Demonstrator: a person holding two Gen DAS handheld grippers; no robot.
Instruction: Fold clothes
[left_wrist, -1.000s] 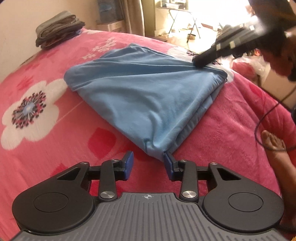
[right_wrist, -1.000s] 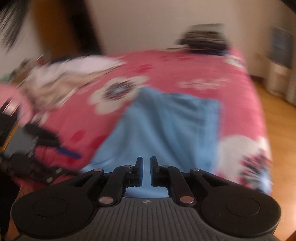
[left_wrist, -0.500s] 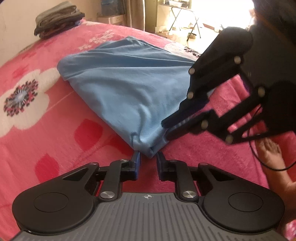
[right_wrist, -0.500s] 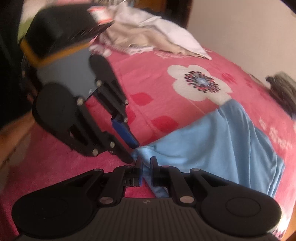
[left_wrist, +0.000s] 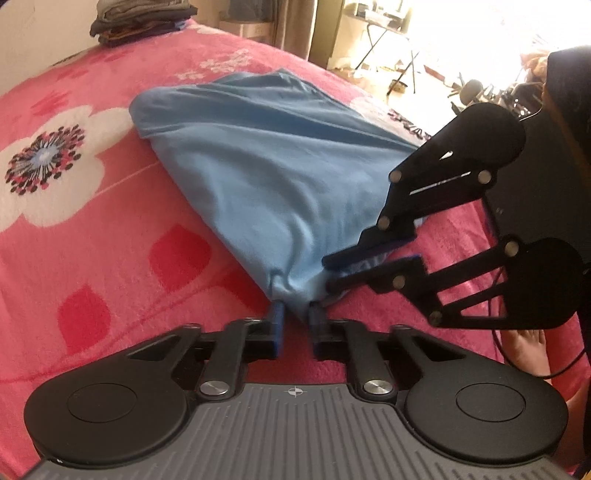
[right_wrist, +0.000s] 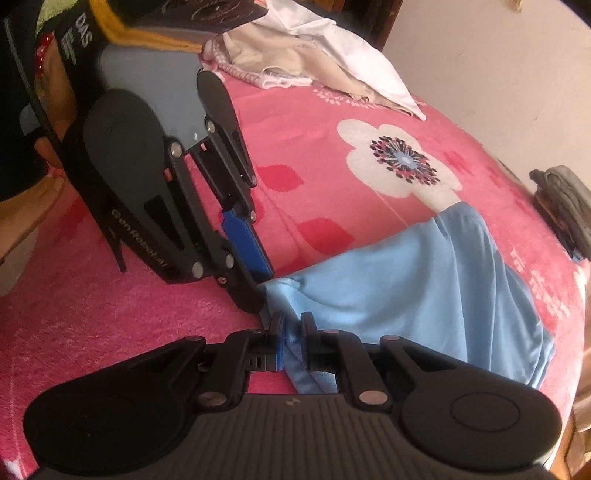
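A light blue garment lies folded on the pink flowered blanket, narrowing to a bunched corner near me. My left gripper is at that corner, its jaws closing on the tip of cloth pinched between the blue pads. My right gripper reaches in from the right, rolled on its side, shut on the same end of the garment just beside the left one. In the right wrist view the blue cloth runs between the right gripper's fingers, and the left gripper touches the corner from above left.
A stack of folded dark clothes sits at the far edge of the bed, also in the right wrist view. A loose pile of white and beige clothes lies by the wall. A person's bare foot and a cable are at the right.
The left jaws narrowed onto the garment's near corner. The right gripper swung from the garment's far edge to this corner, rolled onto its side, and now grips cloth beside the left gripper.
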